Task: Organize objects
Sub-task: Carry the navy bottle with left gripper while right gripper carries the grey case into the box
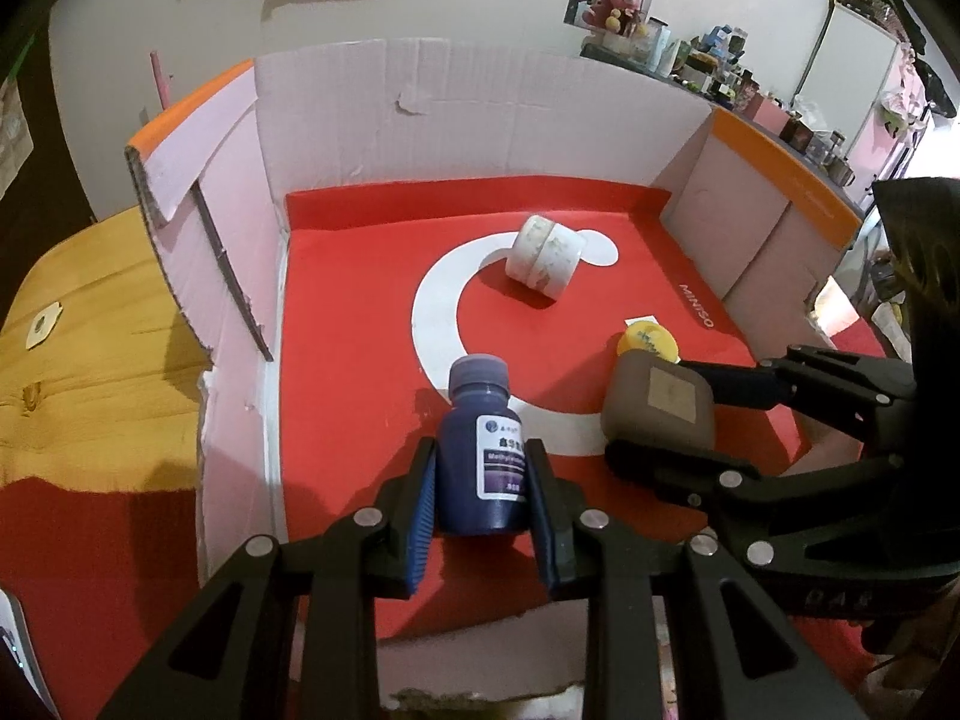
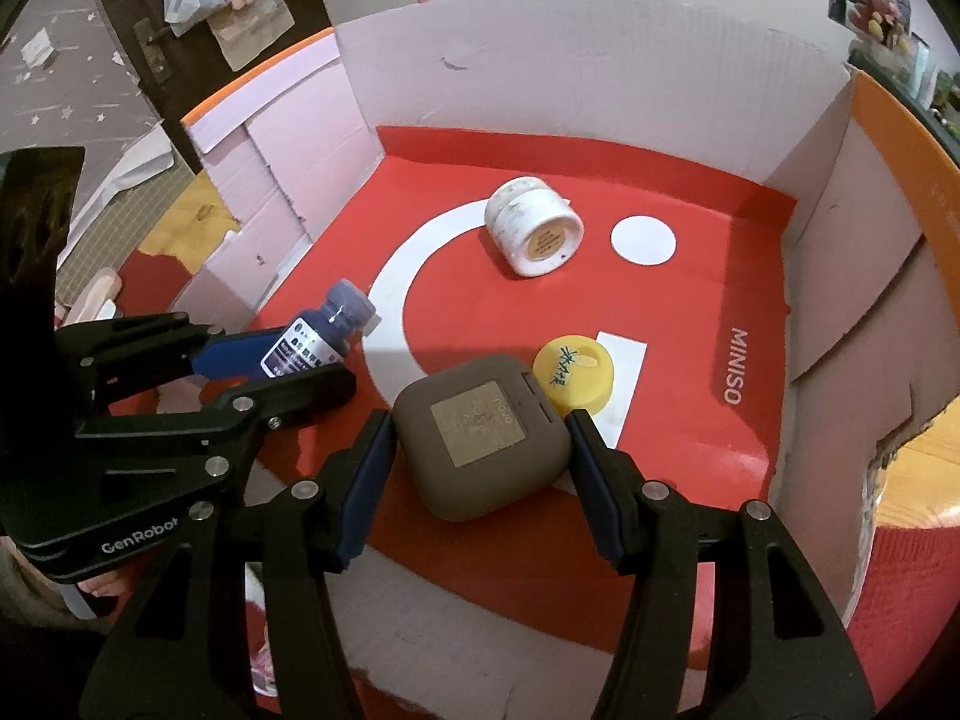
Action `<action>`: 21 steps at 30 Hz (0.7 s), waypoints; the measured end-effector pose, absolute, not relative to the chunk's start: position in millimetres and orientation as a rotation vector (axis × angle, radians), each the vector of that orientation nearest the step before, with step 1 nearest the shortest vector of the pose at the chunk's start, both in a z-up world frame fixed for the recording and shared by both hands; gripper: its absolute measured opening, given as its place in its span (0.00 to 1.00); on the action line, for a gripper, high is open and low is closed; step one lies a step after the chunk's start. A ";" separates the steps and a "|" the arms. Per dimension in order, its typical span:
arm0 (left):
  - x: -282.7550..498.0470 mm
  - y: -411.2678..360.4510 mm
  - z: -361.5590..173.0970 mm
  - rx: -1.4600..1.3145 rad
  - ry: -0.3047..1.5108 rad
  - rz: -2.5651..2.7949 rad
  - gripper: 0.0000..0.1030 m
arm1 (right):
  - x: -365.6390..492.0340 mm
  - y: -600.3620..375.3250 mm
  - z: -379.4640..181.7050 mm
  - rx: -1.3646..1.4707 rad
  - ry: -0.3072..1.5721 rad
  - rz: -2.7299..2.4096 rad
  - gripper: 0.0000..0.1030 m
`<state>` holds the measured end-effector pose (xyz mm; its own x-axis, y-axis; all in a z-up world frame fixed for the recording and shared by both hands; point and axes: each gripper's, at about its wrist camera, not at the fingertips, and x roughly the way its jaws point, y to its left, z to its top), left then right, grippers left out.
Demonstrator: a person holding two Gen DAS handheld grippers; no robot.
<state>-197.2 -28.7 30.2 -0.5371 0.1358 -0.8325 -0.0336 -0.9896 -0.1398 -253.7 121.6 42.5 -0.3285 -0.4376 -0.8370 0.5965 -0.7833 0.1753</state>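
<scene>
My left gripper (image 1: 480, 474) is shut on a dark blue bottle (image 1: 480, 456) with a white label, held over the red floor of the cardboard box (image 1: 372, 138). It also shows in the right wrist view (image 2: 318, 336). My right gripper (image 2: 480, 456) is shut on a brown square case (image 2: 480, 435), also seen in the left wrist view (image 1: 657, 402). A yellow lid (image 2: 573, 375) lies on the box floor just behind the case. A white marbled jar (image 2: 534, 225) lies on its side farther back.
The box has pale cardboard walls with orange-edged flaps (image 2: 900, 138). A yellow wooden surface (image 1: 90, 330) lies left of the box. A shelf of clutter (image 1: 720, 72) stands at the far right.
</scene>
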 end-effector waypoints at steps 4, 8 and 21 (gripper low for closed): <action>-201.2 -30.0 29.7 -1.458 -0.176 2.671 0.28 | -257.9 123.9 41.6 1.264 0.215 -2.165 0.55; -206.3 -29.3 28.8 -1.456 -0.176 2.678 0.28 | -260.0 125.9 42.2 1.256 0.211 -2.187 0.55; -212.9 -30.8 28.0 -1.448 -0.194 2.696 0.28 | -263.0 128.7 42.6 1.247 0.224 -2.245 0.55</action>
<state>-212.9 -30.8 28.0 -0.5520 0.1257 -0.8243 -0.0061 -0.9892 -0.1467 -263.0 128.7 42.6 -0.4134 -0.3882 -0.8237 0.5433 -0.8311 0.1189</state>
